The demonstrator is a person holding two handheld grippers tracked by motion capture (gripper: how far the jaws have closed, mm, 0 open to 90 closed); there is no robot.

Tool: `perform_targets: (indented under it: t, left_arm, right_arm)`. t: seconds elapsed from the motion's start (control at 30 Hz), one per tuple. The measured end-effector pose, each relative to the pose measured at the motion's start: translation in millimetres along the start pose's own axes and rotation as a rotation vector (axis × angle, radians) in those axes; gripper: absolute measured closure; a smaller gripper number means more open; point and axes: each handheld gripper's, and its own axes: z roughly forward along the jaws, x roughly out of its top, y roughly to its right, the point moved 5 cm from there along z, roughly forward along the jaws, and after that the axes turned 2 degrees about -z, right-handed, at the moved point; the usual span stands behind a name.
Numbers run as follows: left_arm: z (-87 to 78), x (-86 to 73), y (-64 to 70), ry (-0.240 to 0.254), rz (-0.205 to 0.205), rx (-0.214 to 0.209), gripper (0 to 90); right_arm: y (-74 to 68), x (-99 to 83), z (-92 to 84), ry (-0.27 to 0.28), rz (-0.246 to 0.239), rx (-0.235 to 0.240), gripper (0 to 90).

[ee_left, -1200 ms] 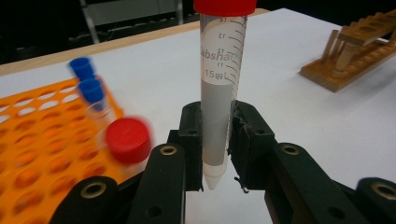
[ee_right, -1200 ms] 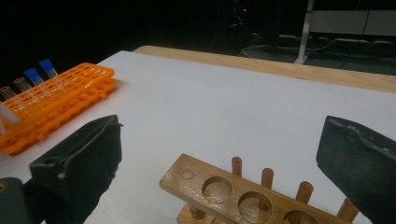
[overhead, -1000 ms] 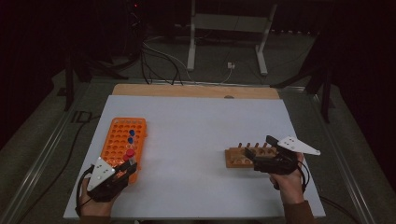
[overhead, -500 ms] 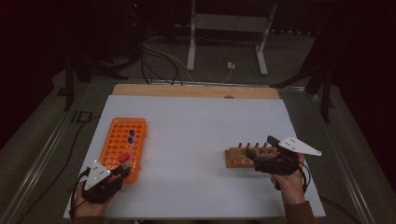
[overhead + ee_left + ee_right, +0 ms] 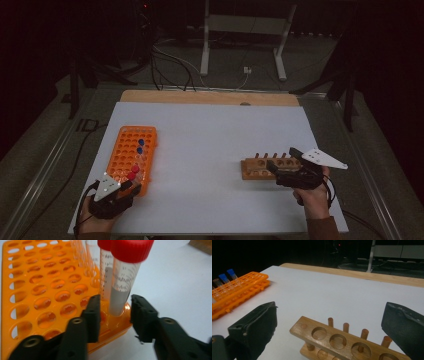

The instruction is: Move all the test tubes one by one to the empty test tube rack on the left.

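An orange tube rack (image 5: 123, 150) lies at the table's left. Two red-capped tubes (image 5: 133, 172) stand in its near right corner and two blue-capped tubes (image 5: 141, 146) farther back. My left gripper (image 5: 132, 186) is at that near corner. In the left gripper view the nearer red-capped tube (image 5: 122, 285) stands upright in a hole of the rack (image 5: 50, 287), between the jaws of the left gripper (image 5: 115, 315). The jaws have just been opening and stand slightly off the tube. My right gripper (image 5: 282, 157) hangs open over the empty wooden tube stand (image 5: 254, 169), with wide-spread jaws.
In the right gripper view the wooden stand (image 5: 303, 330) shows empty round holes and pegs, with the orange rack (image 5: 239, 288) far to the left. The white table top (image 5: 210, 135) ends in a wooden strip (image 5: 200, 97) at the back. Cables lie on the floor beyond.
The left gripper has drawn slightly toward the near edge. The red-capped tube it carried now stands in the rack's near corner. The right gripper has kept still.
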Motion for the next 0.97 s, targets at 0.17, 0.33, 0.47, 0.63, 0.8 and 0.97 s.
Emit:
perform_targets:
  t: [0.17,0.33,0.47,0.63,0.8,0.97]
  left_arm:
    - [-11.4,4.8,0.8,0.078,-0.012,-0.024,44.1]
    - [-22.3,15.4,-3.1,0.191,-0.046,-0.010,28.0]
    - [-27.7,28.0,-8.3,0.269,-0.069,0.028,16.8]
    - [-29.5,44.8,-15.7,0.355,-0.110,0.078,6.1]
    - [-23.4,49.1,-20.2,0.374,-0.140,0.096,1.4]
    - [-23.0,48.7,-20.7,0.384,-0.143,0.101,0.9]
  right_arm:
    - [4.2,-3.8,-2.0,0.010,-0.004,0.004,0.6]
    - [6.2,-9.3,-2.5,0.017,-0.036,0.002,0.5]
    - [6.8,-12.8,-3.2,0.032,-0.055,0.009,0.5]
    - [7.1,-16.3,-4.9,0.062,-0.067,0.017,0.5]
    - [8.9,-17.6,-6.7,0.086,-0.070,0.020,0.5]
    - [10.2,-17.9,-7.6,0.092,-0.068,0.012,0.5]
